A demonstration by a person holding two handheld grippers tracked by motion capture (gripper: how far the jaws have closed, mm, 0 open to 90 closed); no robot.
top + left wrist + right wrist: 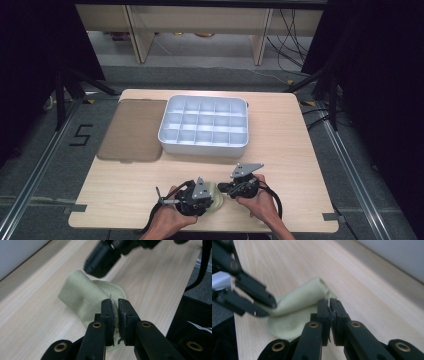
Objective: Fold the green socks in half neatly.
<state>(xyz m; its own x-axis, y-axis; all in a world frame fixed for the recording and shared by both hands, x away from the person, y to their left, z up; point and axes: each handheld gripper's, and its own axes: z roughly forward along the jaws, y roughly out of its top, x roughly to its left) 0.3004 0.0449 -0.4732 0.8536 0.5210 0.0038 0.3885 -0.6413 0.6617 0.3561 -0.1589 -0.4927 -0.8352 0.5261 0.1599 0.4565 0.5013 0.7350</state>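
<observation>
Fifteen tray (pixel 239 140) compartments bare; both grippers pinch cloth (pixel 214 196).

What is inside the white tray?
The tray has many compartments, and all the cells that show look empty. The near wall hides the floors of the front row, so something small there could be covered.

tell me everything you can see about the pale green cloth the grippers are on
The pale green cloth is a small piece of thin woven fabric, yellowish green. It lies on the light wooden table near the person's edge, partly flat and partly lifted into a rolled fold. The left gripper pinches one edge with its jaws closed on it. The right gripper has its jaws closed at the opposite edge, seemingly nipping the fabric. It sits apart from the white compartment tray.
</observation>
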